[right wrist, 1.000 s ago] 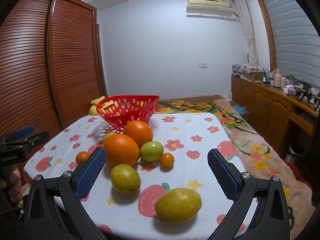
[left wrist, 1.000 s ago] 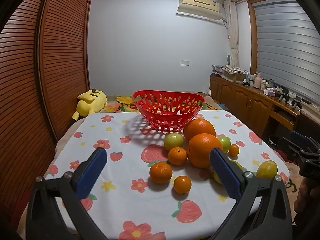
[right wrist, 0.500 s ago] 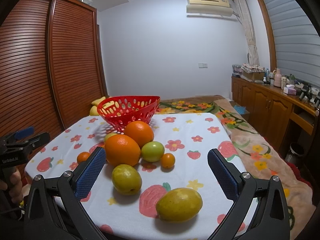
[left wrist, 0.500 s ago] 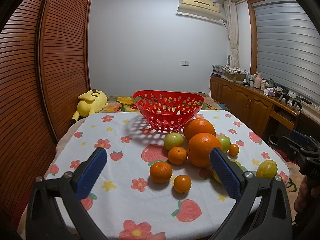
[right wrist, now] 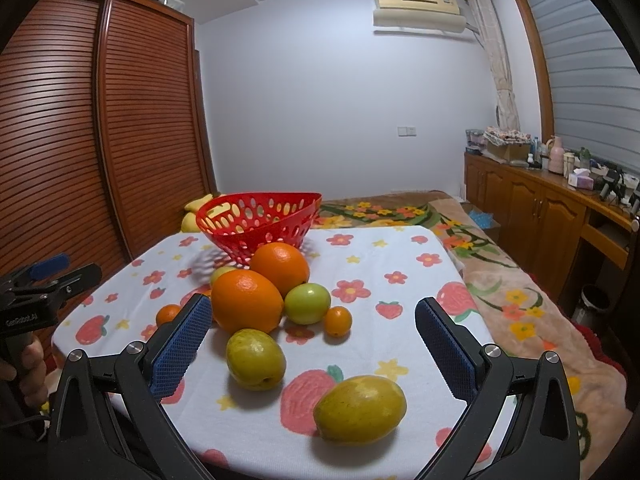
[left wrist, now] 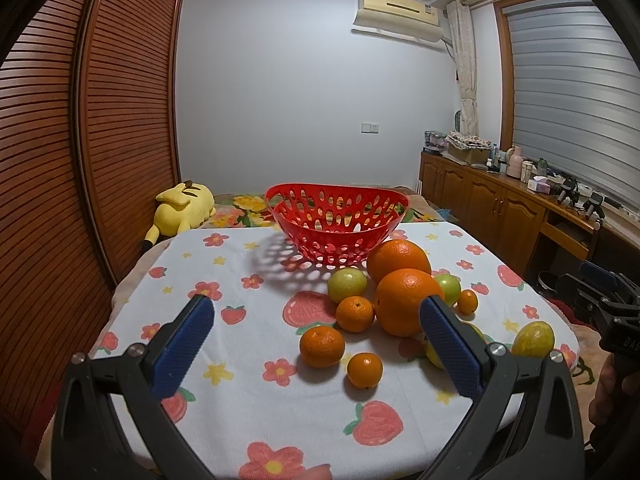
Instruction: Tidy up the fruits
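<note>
An empty red perforated basket [left wrist: 338, 224] [right wrist: 256, 222] stands at the far side of a table. In front of it lies a cluster of fruit: two large oranges [left wrist: 408, 302] [right wrist: 246, 300], two green round fruits [left wrist: 347, 284] [right wrist: 307, 303], several small mandarins [left wrist: 322, 346] [right wrist: 338, 321] and two yellow-green fruits [right wrist: 256, 359] [right wrist: 360, 408]. My left gripper [left wrist: 316, 320] is open and empty, above the table's near left side. My right gripper [right wrist: 314, 320] is open and empty, above the yellow-green fruits.
The table wears a white cloth [left wrist: 248, 344] with strawberries and flowers. A yellow plush toy [left wrist: 182, 208] lies on a bed behind it. A slatted wooden wardrobe [left wrist: 80, 160] stands left, a wooden cabinet [left wrist: 500, 208] right. The other gripper shows at the edge [left wrist: 600, 300] [right wrist: 36, 288].
The right gripper has crept slightly forward toward the fruit. The left gripper has barely moved.
</note>
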Tool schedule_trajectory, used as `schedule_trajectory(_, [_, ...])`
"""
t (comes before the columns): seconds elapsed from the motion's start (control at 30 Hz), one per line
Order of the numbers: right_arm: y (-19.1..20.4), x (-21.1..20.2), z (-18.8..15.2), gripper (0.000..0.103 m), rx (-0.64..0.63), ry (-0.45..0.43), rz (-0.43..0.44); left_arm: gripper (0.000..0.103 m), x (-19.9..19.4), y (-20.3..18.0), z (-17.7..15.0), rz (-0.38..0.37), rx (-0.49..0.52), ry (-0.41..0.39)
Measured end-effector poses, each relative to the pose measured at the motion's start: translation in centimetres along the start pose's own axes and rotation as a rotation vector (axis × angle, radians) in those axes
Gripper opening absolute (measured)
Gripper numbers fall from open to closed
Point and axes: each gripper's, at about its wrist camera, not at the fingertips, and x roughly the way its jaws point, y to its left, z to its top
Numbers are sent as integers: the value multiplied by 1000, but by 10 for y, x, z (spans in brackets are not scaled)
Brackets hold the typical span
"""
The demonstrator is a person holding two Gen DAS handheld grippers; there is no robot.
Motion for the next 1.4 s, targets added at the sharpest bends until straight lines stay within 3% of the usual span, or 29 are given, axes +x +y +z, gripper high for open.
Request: schedule_trajectory(1.4, [4,0,3,103,4,-2,4,103,-2,-2,6,-1,5,-8])
